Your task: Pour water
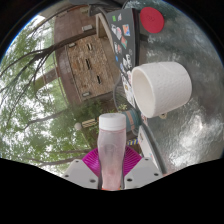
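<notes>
Pink-padded gripper [111, 165] clamps a clear bottle [112, 148] upright, white cup [162, 88] just beyond, contents unclear.

No legible text, labels or numbers — neither on the bottle [112, 150] nor the white cup [161, 88].

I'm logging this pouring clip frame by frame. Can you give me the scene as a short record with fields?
setting: outdoors, trees and a wooden building beyond
held item: clear plastic bottle with white cap, upright between the fingers
gripper: shut on the bottle, pink pads at its sides
target vessel: white cup, just beyond the bottle, its opening facing the camera
other: red round object farther beyond the cup
pouring: none visible
</notes>
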### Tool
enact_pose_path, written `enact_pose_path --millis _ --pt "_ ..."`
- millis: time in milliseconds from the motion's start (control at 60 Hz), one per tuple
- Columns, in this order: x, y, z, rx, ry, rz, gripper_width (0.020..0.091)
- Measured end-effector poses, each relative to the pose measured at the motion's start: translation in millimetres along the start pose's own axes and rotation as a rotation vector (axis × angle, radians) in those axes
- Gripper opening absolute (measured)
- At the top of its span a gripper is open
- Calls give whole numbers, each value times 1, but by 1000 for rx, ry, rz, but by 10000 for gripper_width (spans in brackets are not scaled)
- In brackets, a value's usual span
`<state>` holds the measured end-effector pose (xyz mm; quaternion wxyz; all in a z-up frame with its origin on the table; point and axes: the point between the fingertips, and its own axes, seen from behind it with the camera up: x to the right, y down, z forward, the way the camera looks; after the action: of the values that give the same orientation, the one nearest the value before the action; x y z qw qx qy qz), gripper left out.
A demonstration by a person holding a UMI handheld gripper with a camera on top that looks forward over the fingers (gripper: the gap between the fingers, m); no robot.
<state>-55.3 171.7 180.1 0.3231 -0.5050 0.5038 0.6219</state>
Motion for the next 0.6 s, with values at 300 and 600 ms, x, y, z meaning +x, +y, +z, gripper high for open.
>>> enact_pose_path --millis 300,600 --pt "-9 -37 14 71 -165 473 253" --pt "-37 -11 -14 -225 -7 -60 250"
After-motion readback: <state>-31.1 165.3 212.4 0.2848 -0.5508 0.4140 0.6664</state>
